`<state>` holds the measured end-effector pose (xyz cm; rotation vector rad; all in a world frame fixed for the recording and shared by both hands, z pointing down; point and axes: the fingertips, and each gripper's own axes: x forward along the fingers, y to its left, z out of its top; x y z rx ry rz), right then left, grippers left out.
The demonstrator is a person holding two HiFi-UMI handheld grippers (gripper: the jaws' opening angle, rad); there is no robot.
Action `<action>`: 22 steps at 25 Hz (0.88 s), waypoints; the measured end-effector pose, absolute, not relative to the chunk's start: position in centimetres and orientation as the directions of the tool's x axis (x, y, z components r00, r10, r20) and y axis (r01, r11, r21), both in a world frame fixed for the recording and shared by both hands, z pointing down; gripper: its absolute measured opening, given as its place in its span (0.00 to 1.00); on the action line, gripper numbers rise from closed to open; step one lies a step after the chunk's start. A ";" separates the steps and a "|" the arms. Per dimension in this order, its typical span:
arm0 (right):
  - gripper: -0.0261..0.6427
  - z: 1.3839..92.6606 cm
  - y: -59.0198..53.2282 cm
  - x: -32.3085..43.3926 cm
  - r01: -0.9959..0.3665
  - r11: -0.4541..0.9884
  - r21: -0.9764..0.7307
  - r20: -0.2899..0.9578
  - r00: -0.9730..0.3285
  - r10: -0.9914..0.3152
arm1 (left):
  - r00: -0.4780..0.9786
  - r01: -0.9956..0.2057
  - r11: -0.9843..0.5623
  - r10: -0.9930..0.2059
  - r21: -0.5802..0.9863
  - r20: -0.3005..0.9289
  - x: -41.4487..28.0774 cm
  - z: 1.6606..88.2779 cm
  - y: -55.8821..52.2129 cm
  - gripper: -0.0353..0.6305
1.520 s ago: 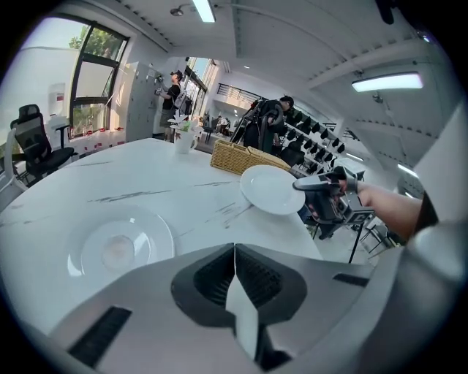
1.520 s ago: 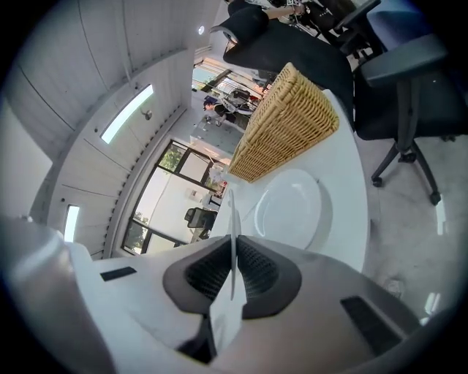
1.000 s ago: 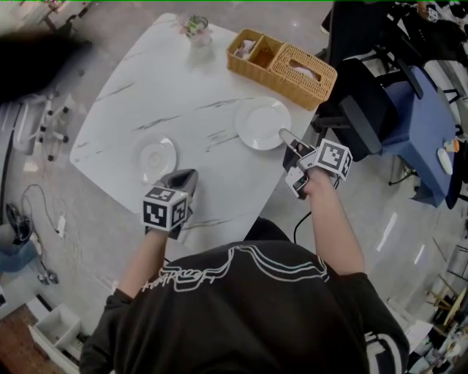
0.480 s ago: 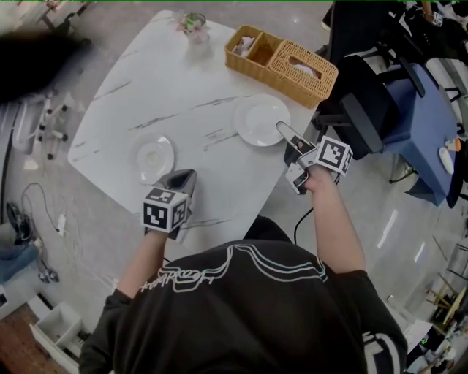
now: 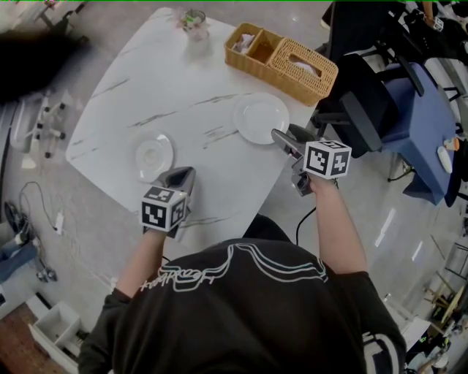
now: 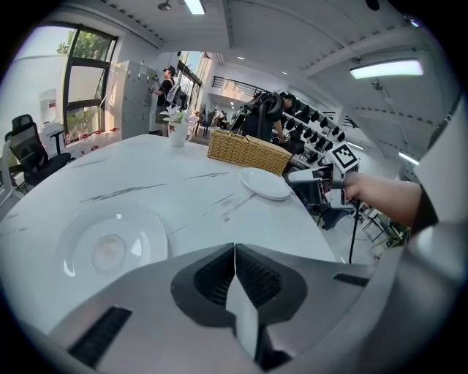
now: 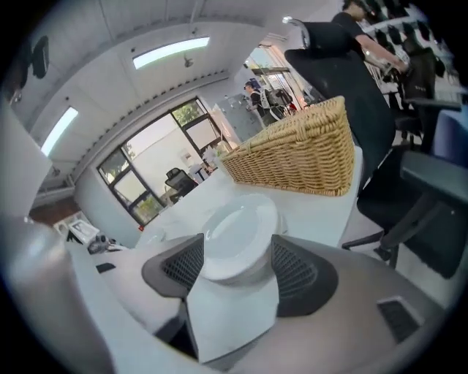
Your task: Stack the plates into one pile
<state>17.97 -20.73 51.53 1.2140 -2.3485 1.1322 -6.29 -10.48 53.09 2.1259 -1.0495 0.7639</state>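
Two white plates lie apart on the marble table (image 5: 197, 88). The smaller plate (image 5: 153, 155) is on the left, just ahead of my left gripper (image 5: 183, 177), which is shut and empty; the same plate (image 6: 110, 248) shows left of its closed jaws (image 6: 234, 248). The larger plate (image 5: 261, 118) sits near the table's right edge. My right gripper (image 5: 284, 140) is at that plate's near rim with its jaws opening. Through the gap in the right gripper view (image 7: 235, 266) I see the plate (image 7: 238, 230) right ahead; the pads do not press on it.
A wicker basket (image 5: 281, 62) stands at the far right of the table, just behind the larger plate. A small vase of flowers (image 5: 194, 20) is at the far edge. Black chairs (image 5: 358, 109) crowd the table's right side.
The right gripper has rolled so its marker cube faces up, and its jaws have gone from shut to wide apart. The left gripper has stayed still.
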 end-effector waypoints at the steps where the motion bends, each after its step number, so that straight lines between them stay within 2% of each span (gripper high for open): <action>1: 0.47 51.5 -20.7 18.1 -0.798 0.362 -0.482 0.555 -0.598 -0.579 | 0.512 -0.832 -0.477 -0.461 0.284 0.724 -6.4 53.0 -10.5 0.09; 4: 0.47 50.9 -20.7 18.1 -0.827 0.408 -0.386 0.579 -0.562 -0.591 | 0.510 -0.834 -0.474 -0.469 0.282 0.721 -6.8 52.8 -10.4 0.09; 9: 0.47 48.6 -19.8 15.2 -0.805 0.513 -0.299 0.580 -0.580 -0.572 | 0.503 -0.845 -0.457 -0.500 0.279 0.705 -8.0 51.9 -10.2 0.09; 15: 0.47 47.0 -17.4 7.8 -0.737 0.633 -0.239 0.559 -0.637 -0.531 | 0.486 -0.862 -0.426 -0.542 0.275 0.685 -10.8 51.4 -8.9 0.09; 22: 0.47 48.3 -13.9 -1.0 -0.620 0.754 -0.217 0.585 -0.701 -0.408 | 0.434 -0.897 -0.358 -0.588 0.261 0.682 -15.5 52.1 -7.0 0.09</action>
